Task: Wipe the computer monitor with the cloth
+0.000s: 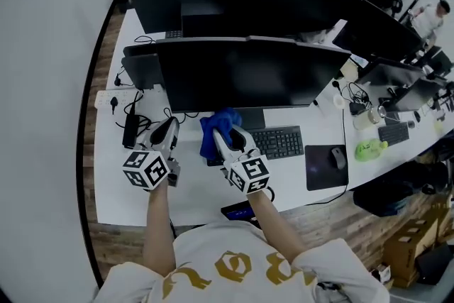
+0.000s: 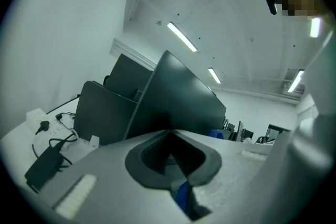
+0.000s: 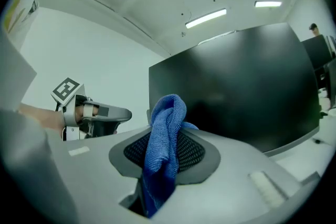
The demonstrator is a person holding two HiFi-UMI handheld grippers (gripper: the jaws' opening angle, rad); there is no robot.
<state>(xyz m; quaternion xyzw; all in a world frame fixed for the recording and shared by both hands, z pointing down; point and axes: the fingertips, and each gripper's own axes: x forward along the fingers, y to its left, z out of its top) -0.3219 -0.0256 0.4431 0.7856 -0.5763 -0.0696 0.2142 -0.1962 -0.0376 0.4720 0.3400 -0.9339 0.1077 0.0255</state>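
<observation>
Right gripper (image 1: 218,142) clamped on cloth (image 1: 225,118) — blue, soft, light, floppy. Pinched mid-fold, bunch stands upright between jaws, long axis roughly vertical. Cloth sits near side of monitor (image 1: 248,74), by lower edge, probably not touching. Monitor wide, long axis left-right, screen fragile — light pressure. Left gripper (image 1: 169,128) closed, seemingly empty, left of cloth.

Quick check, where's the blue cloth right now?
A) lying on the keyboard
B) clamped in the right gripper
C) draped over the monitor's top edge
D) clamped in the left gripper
B: the right gripper view shows the blue cloth pinched between the jaws of the right gripper, held up in front of the monitor.
</observation>
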